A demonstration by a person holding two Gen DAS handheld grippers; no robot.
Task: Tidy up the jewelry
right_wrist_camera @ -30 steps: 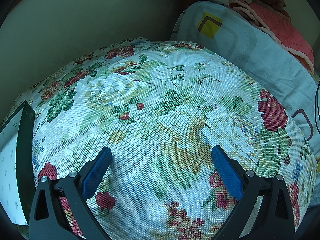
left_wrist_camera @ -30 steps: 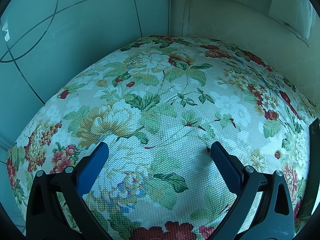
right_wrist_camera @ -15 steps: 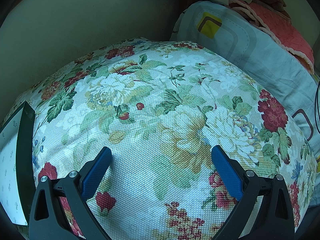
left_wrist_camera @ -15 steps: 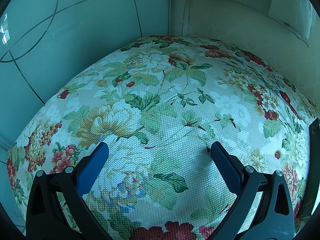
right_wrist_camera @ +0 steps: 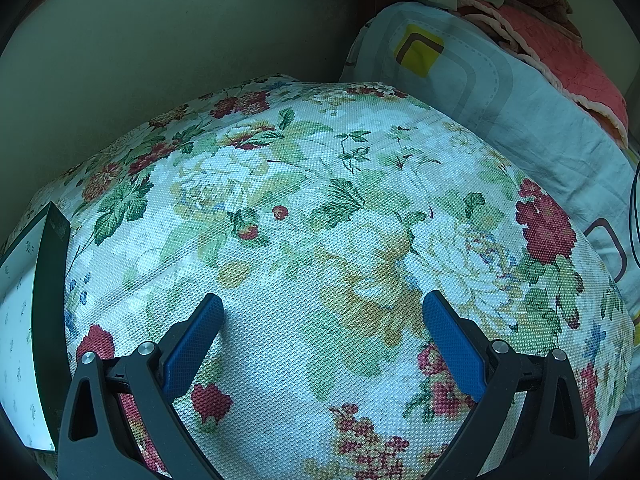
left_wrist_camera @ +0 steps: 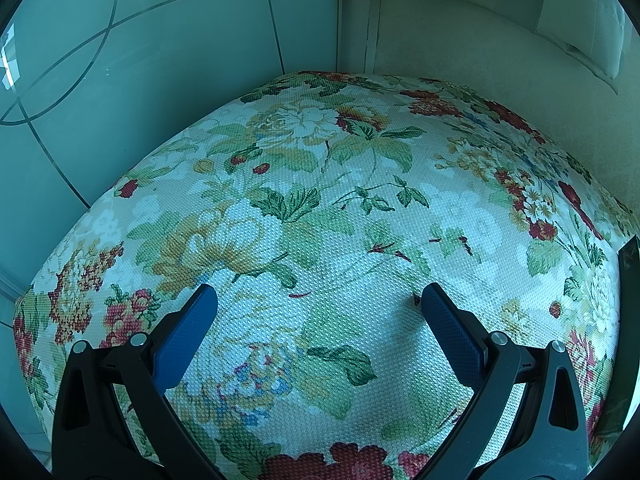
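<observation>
Box (right_wrist_camera: pixel 36 300) cut off at edge (contents hidden); right claw (right_wrist_camera: pixel 320 312) spread.

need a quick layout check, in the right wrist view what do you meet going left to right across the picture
White box with dark edge → left blue finger pad → floral cloth → right blue finger pad → grey-blue patterned pillow, with a pink quilt behind it. No jewelry shows.

— What lies around you?
— A floral-print bedspread (left_wrist_camera: pixel 320 216) fills your view, with a glossy teal panel (left_wrist_camera: pixel 140 60) at ten o'clock.
— And on the other side?
— A plain wall (right_wrist_camera: pixel 160 48) at eleven o'clock, and a grey-blue pillow (right_wrist_camera: pixel 500 92) at two o'clock.
</observation>
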